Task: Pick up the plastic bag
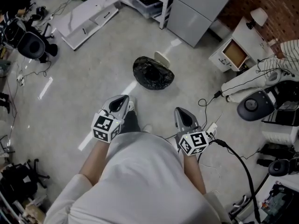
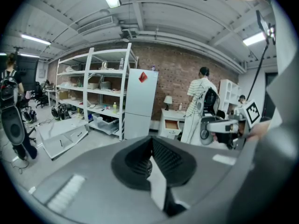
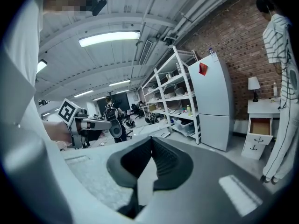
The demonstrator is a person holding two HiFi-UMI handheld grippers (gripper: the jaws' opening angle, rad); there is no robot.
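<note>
Left tongs (image 1: pixel 122 101) and right tongs (image 1: pixel 182 114) clenched, empty, at the waist.
Black plastic bag (image 1: pixel 153 73) lies on the floor (image 1: pixel 88 73) ahead; best step closer, open one pair, pinch a raised fold.

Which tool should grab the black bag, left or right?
Probably left: the left tool sits a bit further forward, nearer the plastic bag, than the right tool. Both are shut.

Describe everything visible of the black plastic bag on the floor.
The black plastic bag is a glossy, crinkled, rounded heap of thin film, bunched into folds, lying on the pale floor. A pale flat object sits at its far edge, seemingly touching. Nothing else touches it; only the head view shows it.
</note>
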